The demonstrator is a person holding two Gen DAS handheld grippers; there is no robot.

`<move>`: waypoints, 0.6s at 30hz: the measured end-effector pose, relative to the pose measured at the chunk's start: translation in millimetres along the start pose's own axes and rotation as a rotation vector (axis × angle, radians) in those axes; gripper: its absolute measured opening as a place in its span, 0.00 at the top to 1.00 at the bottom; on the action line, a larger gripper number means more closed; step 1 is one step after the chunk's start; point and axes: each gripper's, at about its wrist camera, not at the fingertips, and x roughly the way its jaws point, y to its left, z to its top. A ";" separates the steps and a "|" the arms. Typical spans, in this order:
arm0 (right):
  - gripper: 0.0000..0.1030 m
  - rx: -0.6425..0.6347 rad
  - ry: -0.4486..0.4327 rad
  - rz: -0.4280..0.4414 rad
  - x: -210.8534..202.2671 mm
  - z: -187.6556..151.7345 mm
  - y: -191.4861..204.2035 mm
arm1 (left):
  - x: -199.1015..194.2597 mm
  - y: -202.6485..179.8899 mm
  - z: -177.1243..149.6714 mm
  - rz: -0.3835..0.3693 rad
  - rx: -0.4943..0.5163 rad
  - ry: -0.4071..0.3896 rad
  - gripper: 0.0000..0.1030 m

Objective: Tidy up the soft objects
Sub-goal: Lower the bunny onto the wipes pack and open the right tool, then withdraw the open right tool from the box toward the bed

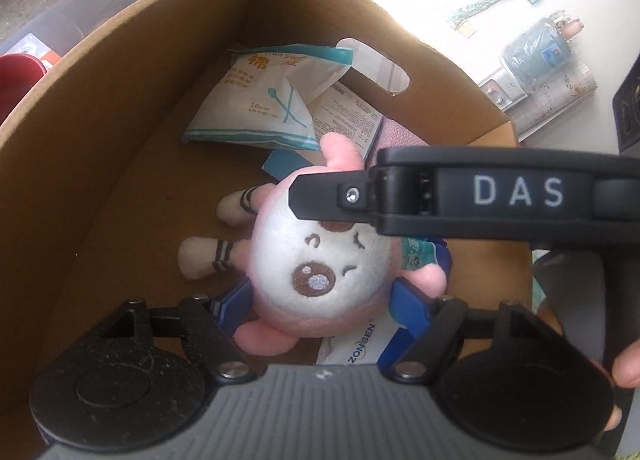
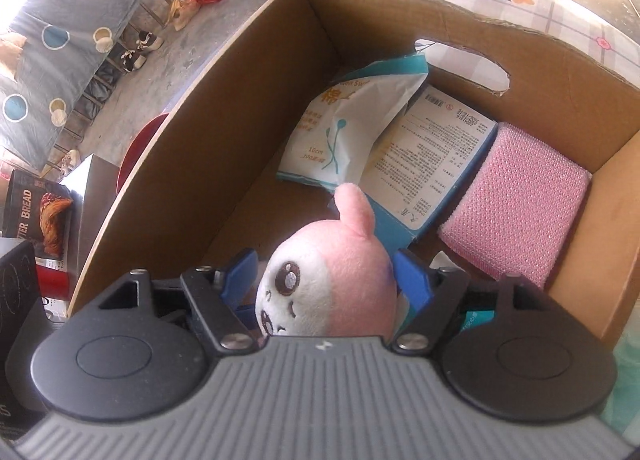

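Note:
A pink and white plush toy [image 1: 320, 256] with a round face is inside a brown cardboard box [image 1: 120, 131]. Both grippers hold it. My left gripper [image 1: 320, 300] has its blue fingers [image 1: 408, 300] pressed on the toy's two sides. My right gripper [image 2: 324, 280] grips the toy's head [image 2: 340, 280] between its blue fingers [image 2: 412, 280]; its black body crosses the left wrist view [image 1: 480, 195]. A white cotton swab bag [image 2: 344, 131], a printed flat pack [image 2: 432, 155] and a pink sponge [image 2: 516, 199] lie further in the box [image 2: 224, 131].
The box has a cut-out handle [image 2: 464, 63] in its far wall. Outside it are a red bowl [image 2: 140, 147], a bread box [image 2: 36, 219], a patterned cushion [image 2: 60, 39] and a water bottle [image 1: 536, 55]. A white pack [image 1: 356, 344] lies under the toy.

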 end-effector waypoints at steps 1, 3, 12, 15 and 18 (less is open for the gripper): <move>0.21 0.008 -0.011 -0.006 0.9 1.1 -1.4 | 1.7 1.6 0.6 0.000 -0.011 0.012 0.26; 0.21 0.026 -0.038 -0.006 -5.2 0.5 -2.4 | 1.9 4.4 -0.3 0.000 -0.032 0.024 0.26; 0.19 0.100 -0.238 0.054 -72.7 -20.5 -9.0 | -33.2 -3.7 -10.8 -0.022 -0.021 -0.048 0.24; 0.19 0.121 -0.300 0.078 -100.5 -37.0 -13.3 | -48.7 -5.5 -13.6 -0.031 -0.009 -0.077 0.24; 0.19 0.137 -0.364 0.108 -130.8 -60.7 -20.1 | -68.3 -9.9 -17.4 -0.041 0.024 -0.122 0.24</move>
